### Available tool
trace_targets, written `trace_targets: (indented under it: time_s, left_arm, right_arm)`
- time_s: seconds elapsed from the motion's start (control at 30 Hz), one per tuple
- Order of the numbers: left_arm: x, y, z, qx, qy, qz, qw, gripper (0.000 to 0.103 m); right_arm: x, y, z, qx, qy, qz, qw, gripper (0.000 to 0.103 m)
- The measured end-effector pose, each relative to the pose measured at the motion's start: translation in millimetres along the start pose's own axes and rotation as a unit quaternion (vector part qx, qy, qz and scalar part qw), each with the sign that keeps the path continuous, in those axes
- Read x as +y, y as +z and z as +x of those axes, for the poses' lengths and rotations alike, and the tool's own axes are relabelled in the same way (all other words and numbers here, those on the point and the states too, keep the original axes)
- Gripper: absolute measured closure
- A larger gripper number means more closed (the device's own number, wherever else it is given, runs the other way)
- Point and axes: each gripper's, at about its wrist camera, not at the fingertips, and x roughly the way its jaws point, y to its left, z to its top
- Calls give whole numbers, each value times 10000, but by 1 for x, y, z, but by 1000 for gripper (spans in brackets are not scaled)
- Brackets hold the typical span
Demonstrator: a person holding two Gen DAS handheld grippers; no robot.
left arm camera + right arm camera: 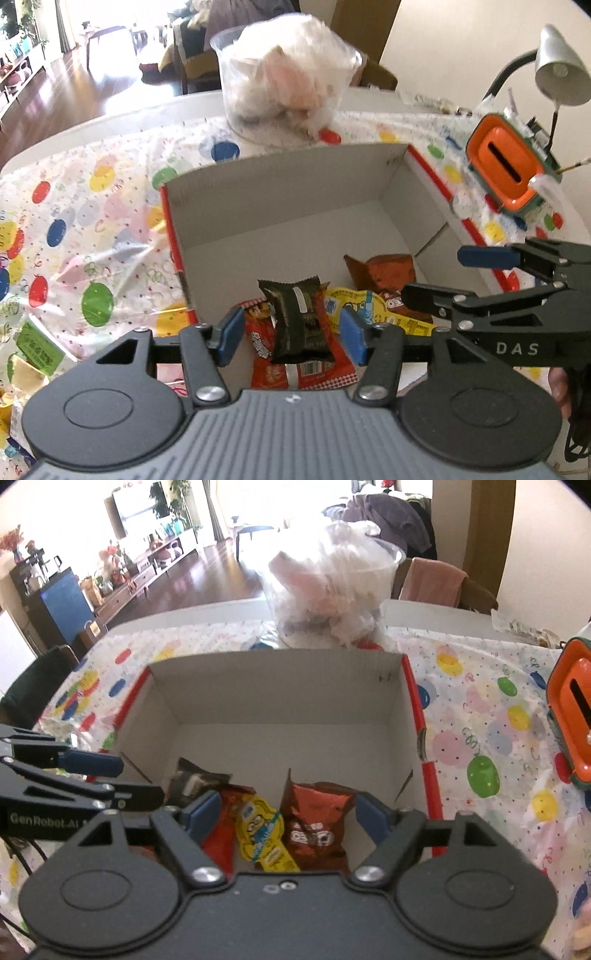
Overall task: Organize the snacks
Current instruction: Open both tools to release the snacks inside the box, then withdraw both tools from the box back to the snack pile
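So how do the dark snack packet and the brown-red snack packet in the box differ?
The dark snack packet is black with a pale stripe; the brown-red snack packet is glossy reddish-brown with white lettering. The dark packet lies on top of a red wrapper, while the brown-red packet sits beside the yellow packet. The dark packet lies below the left claw, the brown-red one below the right claw. Both lie loose in the cardboard box.
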Motion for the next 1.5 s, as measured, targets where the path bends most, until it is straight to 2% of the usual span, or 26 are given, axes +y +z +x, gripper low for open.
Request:
trace_targets:
  time_s: [0.07,0.13,0.37,0.43,0.6,0.8,1.27,1.5]
  left_arm:
    - [4,-2,-9,-103,-10,-8,9999,47]
    - [9,-6,-19,-225,11,-34,9997,42]
    - [32,-22,-56,-609,57,-125,9980,38]
    - [41,-27,-66,-720,86,-147,9973,34]
    - [64,-43,-91,-948,181,-151,9952,34]
    - [93,-61,-118,-1200,260,-154,9923,27]
    - [165,-104,-155,-1479,555,-464,9863,19]
    - [203,-120,-169,-1581,903,-645,9812,19]
  right_arm:
    - [5,0,-7,-87,11,3,10000,20]
    - [11,0,-14,-160,55,64,9998,20]
    - [40,-3,-38,-436,241,228,9985,15]
    - [51,-4,-44,-510,295,249,9980,15]
    - [82,-8,-50,-617,404,253,9970,10]
    - [121,-14,-51,-663,536,197,9962,6]
    - [203,-27,-45,-883,771,60,9931,0]
    - [228,-34,-35,-930,783,77,9926,0]
